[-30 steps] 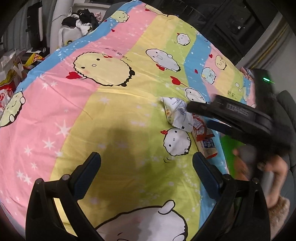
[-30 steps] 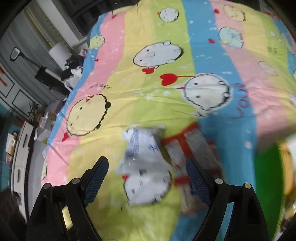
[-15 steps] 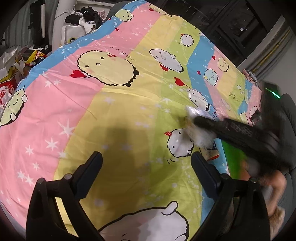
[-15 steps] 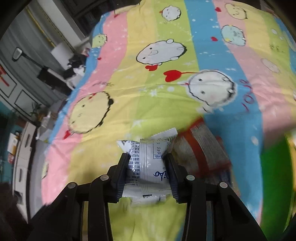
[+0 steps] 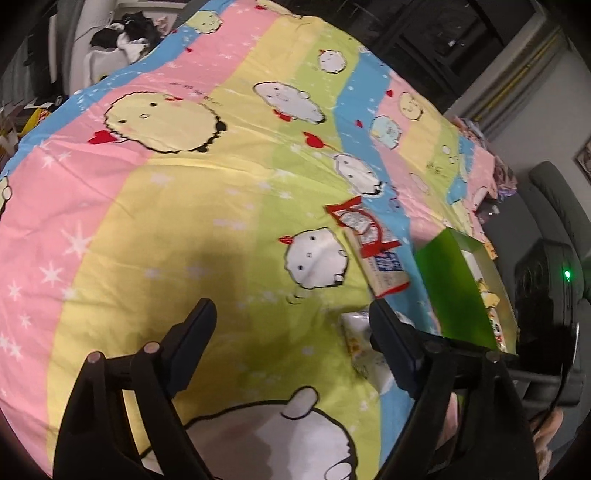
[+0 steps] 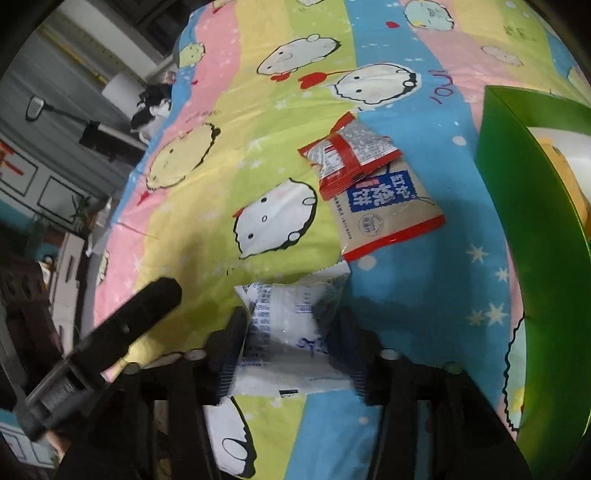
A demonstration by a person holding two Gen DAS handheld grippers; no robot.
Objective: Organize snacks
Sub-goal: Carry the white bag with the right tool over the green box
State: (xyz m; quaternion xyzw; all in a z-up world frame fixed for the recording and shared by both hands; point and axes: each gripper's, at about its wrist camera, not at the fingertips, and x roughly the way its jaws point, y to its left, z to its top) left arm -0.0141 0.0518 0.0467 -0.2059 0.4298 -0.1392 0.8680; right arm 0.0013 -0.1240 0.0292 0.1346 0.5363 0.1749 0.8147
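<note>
A white snack packet [image 6: 288, 325] with blue print sits between the pads of my right gripper [image 6: 291, 317]. The pads press its sides while the jaws are opening. Just beyond it a red-banded packet [image 6: 349, 158] lies on top of a beige packet [image 6: 384, 210] with a blue label. A green box [image 6: 524, 206] stands to the right. In the left wrist view my left gripper [image 5: 291, 310] hovers over the sheet with nothing between its fingers, and its jaws are closing. The white packet [image 5: 356, 332] peeks out behind its right finger. The red packet [image 5: 356, 225], beige packet [image 5: 386, 269] and green box [image 5: 454, 291] lie further right.
Everything rests on a bed with a striped cartoon sheet [image 5: 184, 229]. The green box holds several snacks [image 5: 491, 299]. One left gripper finger [image 6: 147, 306] crosses the right wrist view at lower left. Clothes and furniture [image 5: 129, 33] stand beyond the bed's far edge.
My right gripper shut on the white packet and carried it nearer, off the red and beige packets and toward the green box. The left gripper's fingers have narrowed a little.
</note>
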